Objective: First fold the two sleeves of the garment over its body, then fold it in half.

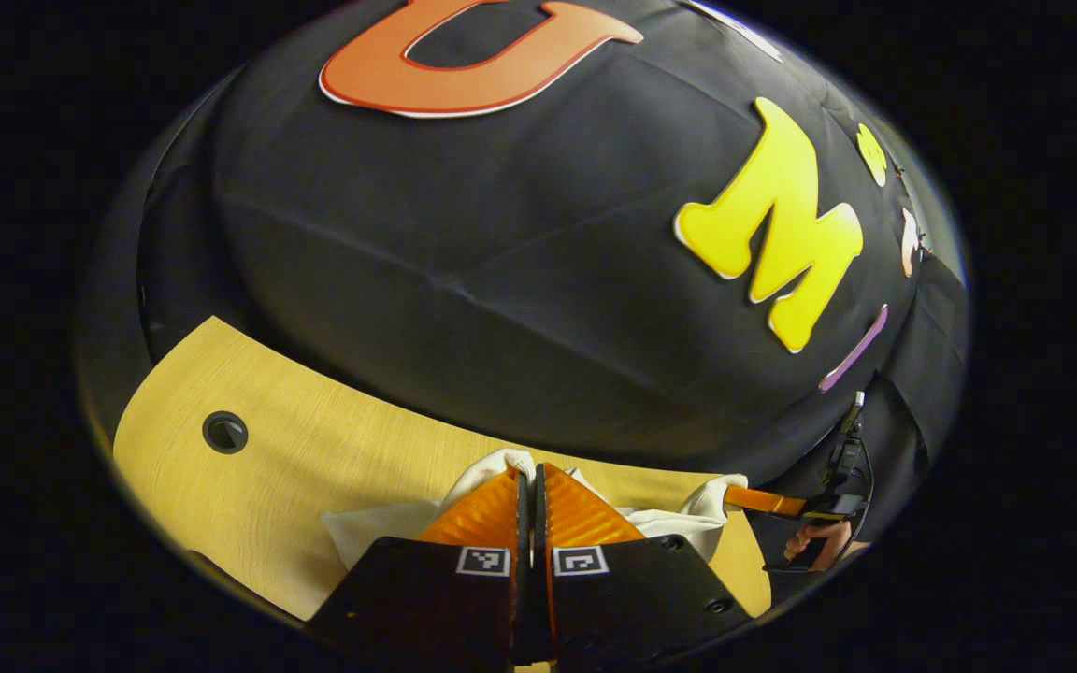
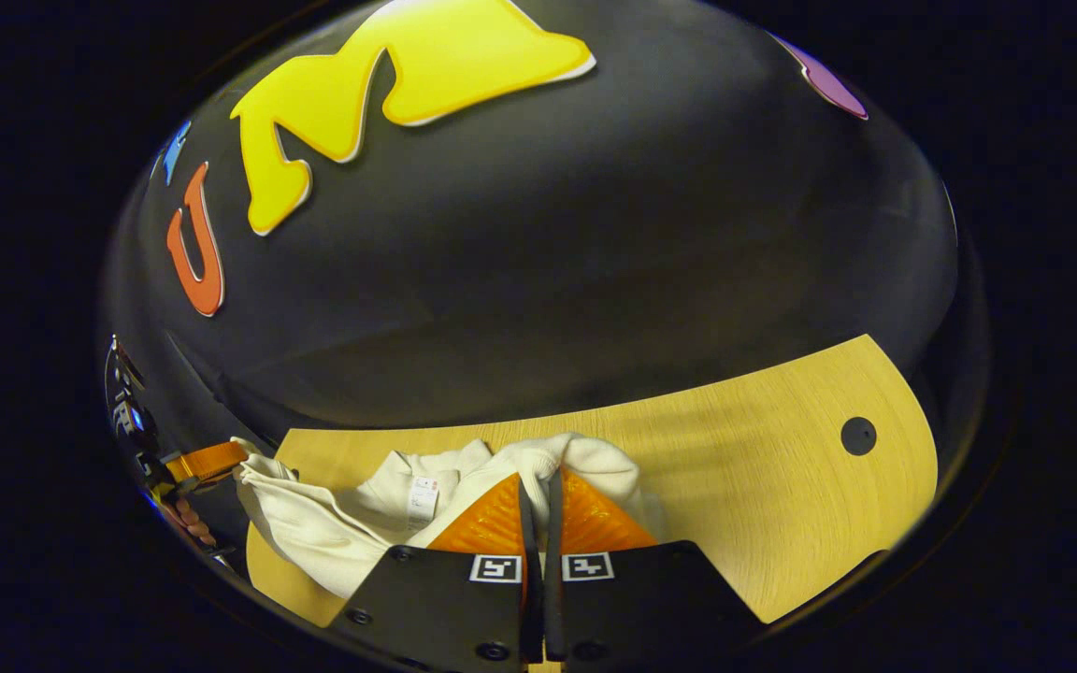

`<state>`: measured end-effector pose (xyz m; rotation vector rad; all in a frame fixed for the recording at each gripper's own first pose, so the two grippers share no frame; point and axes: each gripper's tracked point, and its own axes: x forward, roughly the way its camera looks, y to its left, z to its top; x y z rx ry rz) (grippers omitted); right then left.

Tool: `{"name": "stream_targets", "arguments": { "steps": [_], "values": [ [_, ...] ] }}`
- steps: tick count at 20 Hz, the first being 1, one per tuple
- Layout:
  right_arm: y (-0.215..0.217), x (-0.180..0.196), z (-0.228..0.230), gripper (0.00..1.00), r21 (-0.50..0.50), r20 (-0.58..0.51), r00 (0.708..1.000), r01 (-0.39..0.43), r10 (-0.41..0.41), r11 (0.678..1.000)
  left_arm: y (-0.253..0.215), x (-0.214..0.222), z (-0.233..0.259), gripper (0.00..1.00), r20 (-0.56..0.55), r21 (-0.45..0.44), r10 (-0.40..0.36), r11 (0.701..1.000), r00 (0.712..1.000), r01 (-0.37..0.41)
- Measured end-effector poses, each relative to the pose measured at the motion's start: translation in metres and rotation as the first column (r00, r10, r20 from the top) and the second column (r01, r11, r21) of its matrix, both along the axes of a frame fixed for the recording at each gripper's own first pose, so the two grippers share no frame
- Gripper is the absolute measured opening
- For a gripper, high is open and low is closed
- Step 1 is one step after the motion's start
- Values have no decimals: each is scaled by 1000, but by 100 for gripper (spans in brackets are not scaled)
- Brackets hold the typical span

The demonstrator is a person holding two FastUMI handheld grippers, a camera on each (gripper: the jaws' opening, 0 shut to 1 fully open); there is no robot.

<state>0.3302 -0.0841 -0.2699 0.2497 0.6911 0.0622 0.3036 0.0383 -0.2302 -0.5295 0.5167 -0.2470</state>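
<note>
Both sets of jaws are pressed together, each pinching a fold of the cream garment (image 2: 342, 528). Our left gripper (image 1: 534, 481) holds one bunched edge above the table (image 1: 295, 458); our right gripper (image 2: 540, 486) holds another, near the neck label (image 2: 422, 500). The garment hangs between the two grippers and sags toward the table beneath it, close to the table's near edge. In the right gripper view, the left gripper (image 2: 211, 461) shows at the garment's far end. We judge this a lift or carry of the fold. To do it well, we should keep both grips firm, move the hands level and together, hold the cloth taut, and lay the edge squarely on the body before letting go.
</note>
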Motion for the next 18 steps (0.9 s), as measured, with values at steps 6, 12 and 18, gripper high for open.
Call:
{"name": "stream_targets", "arguments": {
  "steps": [6, 12, 18],
  "values": [
    [7, 21, -56, 1, -47, -46, 999, -16, 14, 999, 9, 24, -75, 3, -91, 65, 61, 996, 994, -55],
    [-8, 20, -50, 31, -41, -18, 999, 27, -28, 999, 16, 15, -77, 27, -119, 152, 113, 984, 986, -94],
    [-31, -15, 22, 63, -111, 106, 993, 70, -58, 991, 53, -13, 3, 99, 34, 291, 178, 940, 983, -180]
  ]
}}
